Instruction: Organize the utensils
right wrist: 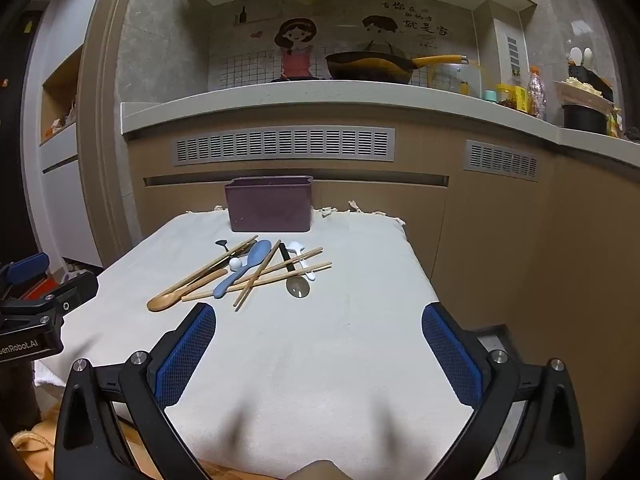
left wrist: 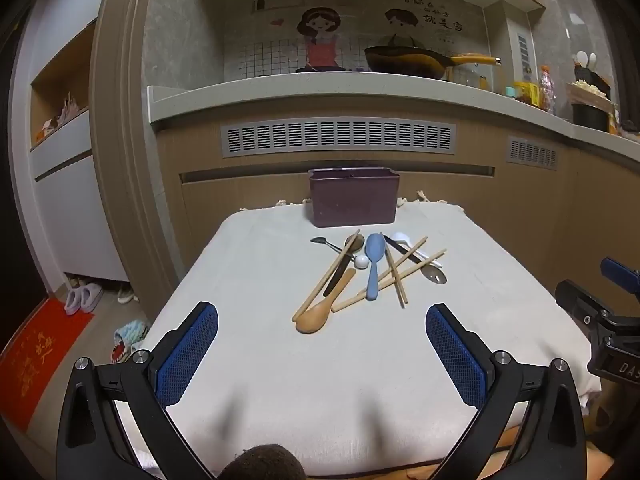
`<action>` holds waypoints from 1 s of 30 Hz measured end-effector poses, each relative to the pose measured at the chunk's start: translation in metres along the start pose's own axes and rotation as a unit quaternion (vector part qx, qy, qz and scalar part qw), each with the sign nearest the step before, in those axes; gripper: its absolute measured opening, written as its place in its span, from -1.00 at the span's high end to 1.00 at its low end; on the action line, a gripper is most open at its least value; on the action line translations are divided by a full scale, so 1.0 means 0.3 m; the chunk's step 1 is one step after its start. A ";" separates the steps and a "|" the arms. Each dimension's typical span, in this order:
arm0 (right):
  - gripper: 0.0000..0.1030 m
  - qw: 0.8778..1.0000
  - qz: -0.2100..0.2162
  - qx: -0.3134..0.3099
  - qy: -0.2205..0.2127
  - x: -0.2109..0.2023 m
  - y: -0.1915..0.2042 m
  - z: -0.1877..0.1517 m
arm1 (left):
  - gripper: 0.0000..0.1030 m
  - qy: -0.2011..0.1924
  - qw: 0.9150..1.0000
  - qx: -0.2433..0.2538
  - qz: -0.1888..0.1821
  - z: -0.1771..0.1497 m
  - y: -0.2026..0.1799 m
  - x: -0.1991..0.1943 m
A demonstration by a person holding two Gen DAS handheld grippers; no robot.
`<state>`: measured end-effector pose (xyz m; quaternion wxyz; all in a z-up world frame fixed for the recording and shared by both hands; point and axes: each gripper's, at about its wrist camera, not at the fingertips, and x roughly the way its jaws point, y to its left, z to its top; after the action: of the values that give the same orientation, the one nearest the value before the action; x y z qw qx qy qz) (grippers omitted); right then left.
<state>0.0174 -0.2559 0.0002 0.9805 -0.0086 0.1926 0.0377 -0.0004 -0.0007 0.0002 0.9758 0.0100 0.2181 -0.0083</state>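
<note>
The utensils [left wrist: 368, 270] are piled on the cloth-covered table [left wrist: 260, 360], just before the purple bin [left wrist: 354, 197]. Both grippers' fingers [left wrist: 188, 354] [right wrist: 186, 354] are held wide apart, empty. Light, stiff, likely slippery handles are best pinched mid-length.

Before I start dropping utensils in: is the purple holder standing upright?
Upright. The purple holder sits flat on the white cloth, opening up, behind the utensil pile.
</note>
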 end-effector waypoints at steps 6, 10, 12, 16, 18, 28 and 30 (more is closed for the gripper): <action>-0.99 1.000 0.000 -0.001 -0.004 0.004 0.002 -0.001 | -1.00 0.004 1.000 -0.006 -0.001 -0.017 0.027 0.011; -0.99 1.000 0.002 -0.001 0.001 0.016 0.021 -0.009 | -1.00 0.003 1.000 -0.002 0.001 -0.008 0.024 0.001; -0.99 1.000 0.003 0.001 0.003 0.012 0.023 -0.012 | -1.00 0.007 1.000 0.003 0.002 -0.012 0.007 0.014; -0.99 1.000 0.004 0.001 0.005 0.020 0.011 -0.005 | -1.00 0.011 1.000 0.006 0.002 -0.017 0.002 0.023; -0.99 1.000 0.004 0.002 0.004 0.016 0.008 -0.002 | -1.00 0.013 1.000 0.007 0.003 -0.019 0.000 0.025; -0.99 1.000 0.007 0.001 0.007 0.021 -0.005 -0.006 | -1.00 0.013 1.000 0.006 0.002 -0.014 0.005 0.022; -0.99 1.000 0.008 0.002 0.009 0.023 -0.004 -0.006 | -1.00 0.014 1.000 0.006 0.002 -0.014 0.005 0.023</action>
<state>0.0232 -0.2566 -0.0041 0.9785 -0.0055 0.2012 0.0452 0.0040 0.0007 -0.0066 0.9727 0.0163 0.2312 -0.0069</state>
